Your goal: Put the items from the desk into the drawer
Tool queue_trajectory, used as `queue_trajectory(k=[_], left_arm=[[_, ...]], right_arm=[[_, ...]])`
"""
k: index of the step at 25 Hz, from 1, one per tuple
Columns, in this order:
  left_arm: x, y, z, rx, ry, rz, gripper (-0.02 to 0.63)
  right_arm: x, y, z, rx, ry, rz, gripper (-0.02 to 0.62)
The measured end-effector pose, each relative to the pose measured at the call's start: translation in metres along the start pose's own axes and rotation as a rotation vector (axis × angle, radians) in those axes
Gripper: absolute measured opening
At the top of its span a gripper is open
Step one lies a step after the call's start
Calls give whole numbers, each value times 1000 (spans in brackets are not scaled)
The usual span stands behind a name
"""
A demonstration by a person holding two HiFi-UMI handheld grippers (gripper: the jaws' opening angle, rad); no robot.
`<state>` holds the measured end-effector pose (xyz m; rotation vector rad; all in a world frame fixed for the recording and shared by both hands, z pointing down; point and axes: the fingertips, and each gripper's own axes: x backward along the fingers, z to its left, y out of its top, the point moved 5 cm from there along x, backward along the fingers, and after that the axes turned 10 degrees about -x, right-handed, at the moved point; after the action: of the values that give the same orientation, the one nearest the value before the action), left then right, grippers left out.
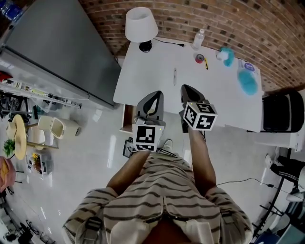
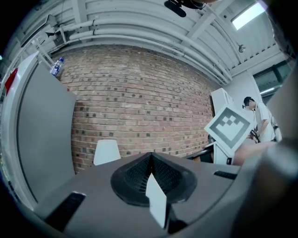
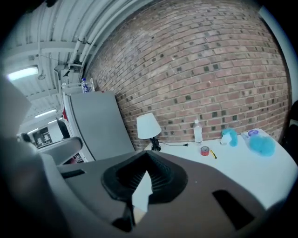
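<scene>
White rectangular desk (image 1: 152, 71) bearing a slim grey pen (image 1: 175, 75) at centre, a red tape roll (image 1: 199, 58) behind it and a fluffy turquoise duster (image 1: 248, 82) at right. Left tool (image 1: 153, 95) and right tool (image 1: 188, 89) hover over the near edge, jaws pressed together, empty.

Bright, even indoor light. A ceiling strip light (image 2: 249, 14) glows at the upper right of the left gripper view. The white worktop (image 1: 157, 71) looks washed out. Both gripper views bend strongly, with dark corners.
</scene>
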<state>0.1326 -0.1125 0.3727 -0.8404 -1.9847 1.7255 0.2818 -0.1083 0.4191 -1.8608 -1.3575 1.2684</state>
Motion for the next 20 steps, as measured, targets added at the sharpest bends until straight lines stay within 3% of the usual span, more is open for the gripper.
queue_trajectory(k=[7,15,20], left_arm=[[-10,-5,7,4,3,16,3],[-23,-14,7,7,-4,46,3],[-31,-17,5,4,-21,64,3]], right_arm=[[-47,1,-24,53,-70,97,12],[-99,-14,-51,16,-99,202,12],[-137,-34,-75,-136,-77,280,12]])
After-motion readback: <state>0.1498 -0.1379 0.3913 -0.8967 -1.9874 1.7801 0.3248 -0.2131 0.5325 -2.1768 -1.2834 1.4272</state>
